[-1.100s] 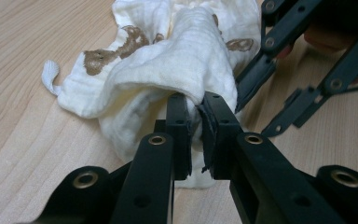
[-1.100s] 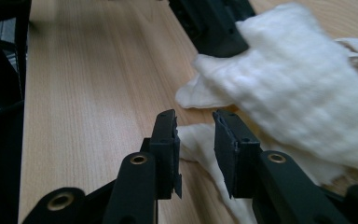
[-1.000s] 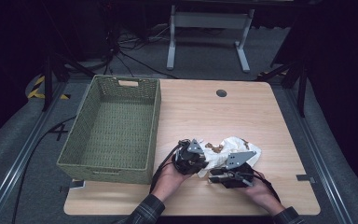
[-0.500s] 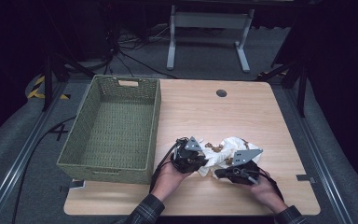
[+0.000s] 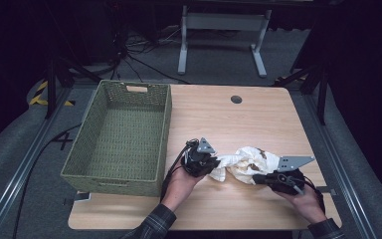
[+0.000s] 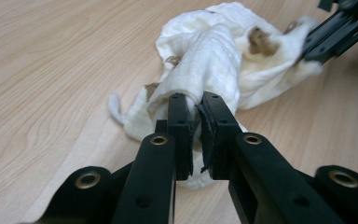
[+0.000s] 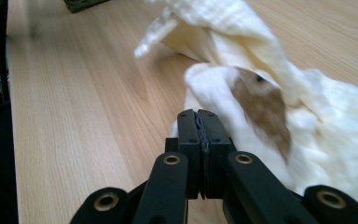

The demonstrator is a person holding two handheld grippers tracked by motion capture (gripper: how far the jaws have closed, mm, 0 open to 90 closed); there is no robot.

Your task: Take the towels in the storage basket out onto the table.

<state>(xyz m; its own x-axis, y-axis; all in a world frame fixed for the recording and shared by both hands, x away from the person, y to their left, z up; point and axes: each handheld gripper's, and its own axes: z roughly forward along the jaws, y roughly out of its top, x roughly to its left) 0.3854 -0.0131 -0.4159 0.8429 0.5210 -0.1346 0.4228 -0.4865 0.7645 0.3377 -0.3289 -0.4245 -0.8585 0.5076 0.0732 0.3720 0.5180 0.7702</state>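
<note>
A: So the white cloth [image 5: 243, 163] is bunched up on the desk [image 5: 238, 119], strung between both tongs. A twisted fold is pinched by the left tongs [image 6: 196, 105].

B: And the right tongs [image 7: 198, 116]? They've just been closed and are pressed together at the cloth's edge; whether fabric is caught can't be told. For a clean spread, both corners should be pulled apart gently, kept low.

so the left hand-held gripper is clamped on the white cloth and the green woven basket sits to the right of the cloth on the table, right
Not quite. The left hand-held gripper is indeed clamped on the white cloth, but the green woven basket sits to the left of the cloth on the table, not to the right. The high view shows this.
</note>
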